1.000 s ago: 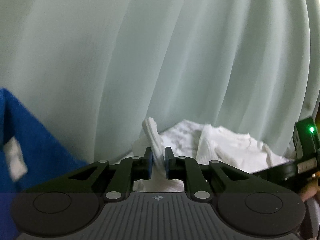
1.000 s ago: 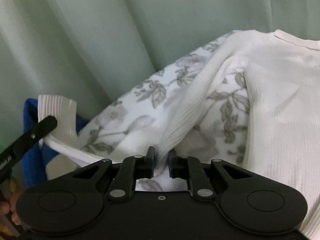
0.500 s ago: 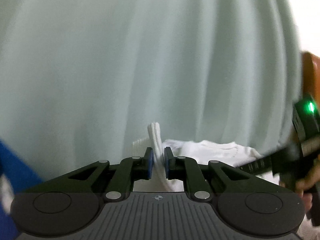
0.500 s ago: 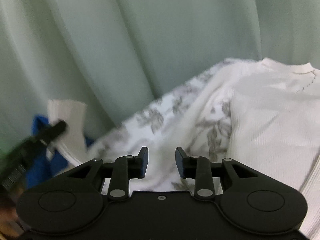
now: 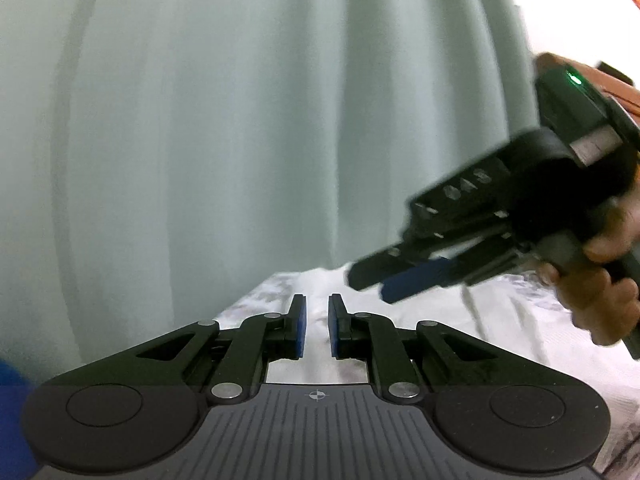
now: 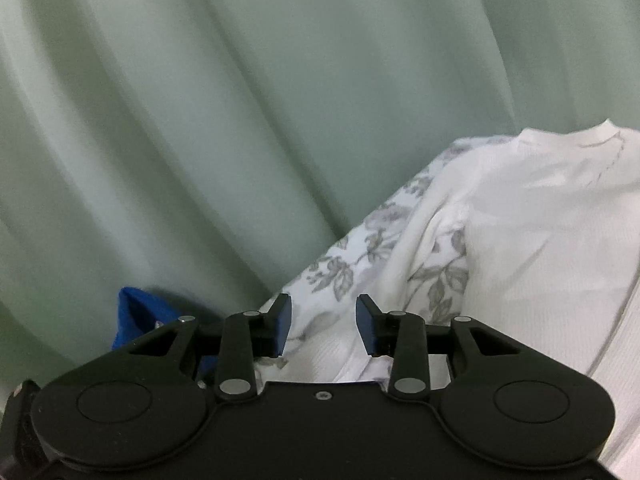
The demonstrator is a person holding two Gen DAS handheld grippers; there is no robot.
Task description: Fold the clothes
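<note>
Two grippers noted. Left gripper (image 5: 316, 326) is clenched to a slit, and we see no cloth in it. Right gripper (image 6: 323, 324) has its jaws opening, clear of the white sweater (image 6: 540, 220). We find the sweater at 3 o'clock on the flowered sheet (image 6: 344, 272), one sleeve running beneath those jaws. Green curtain (image 6: 240, 120) at 12.

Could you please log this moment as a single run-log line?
left hand-held gripper: shut, contents unclear | right hand-held gripper: jaws opening, nothing gripped | white sweater: lying on floral sheet
</note>
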